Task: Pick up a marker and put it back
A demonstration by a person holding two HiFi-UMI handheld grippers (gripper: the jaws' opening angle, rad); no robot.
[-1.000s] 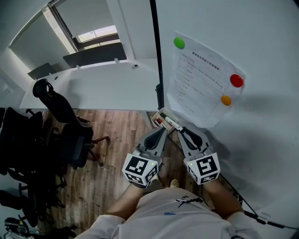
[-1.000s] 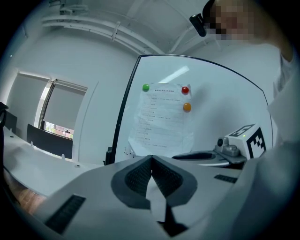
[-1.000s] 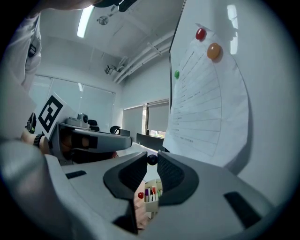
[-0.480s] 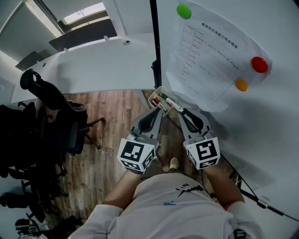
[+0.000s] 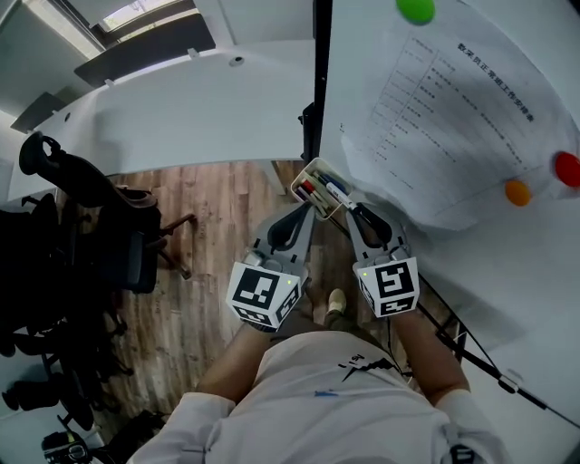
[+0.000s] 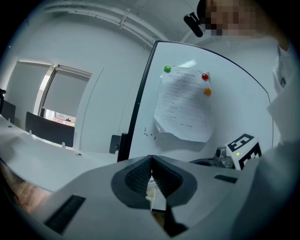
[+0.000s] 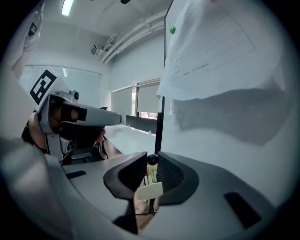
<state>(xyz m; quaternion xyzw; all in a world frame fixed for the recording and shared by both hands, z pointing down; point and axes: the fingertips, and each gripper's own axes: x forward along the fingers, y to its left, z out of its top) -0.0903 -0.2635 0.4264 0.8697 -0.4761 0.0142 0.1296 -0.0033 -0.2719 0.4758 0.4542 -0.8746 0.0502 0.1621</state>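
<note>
A small cream marker tray (image 5: 311, 174) hangs at the whiteboard's lower edge and holds red, black and blue-capped markers (image 5: 319, 192). My right gripper (image 5: 356, 211) reaches up to the tray's near end. In the right gripper view, a marker's black rounded end (image 7: 152, 160) sits between the jaws, and they look shut on it. The tray (image 7: 149, 190) shows just below them. My left gripper (image 5: 306, 210) is beside the tray's near left corner. Its jaws meet at the tips (image 6: 151, 158) with nothing between them.
The whiteboard (image 5: 507, 272) fills the right, with a printed sheet (image 5: 453, 118) pinned by green (image 5: 416, 9), red (image 5: 568, 169) and orange (image 5: 517, 192) magnets. A long white desk (image 5: 199, 109) lies beyond. Black office chairs (image 5: 82, 236) crowd the left over wood flooring.
Both grippers have moved up closer to the tray, the right one bringing the marker to the tray's near end. The head view has shifted, so the sheet sits higher and further right.
</note>
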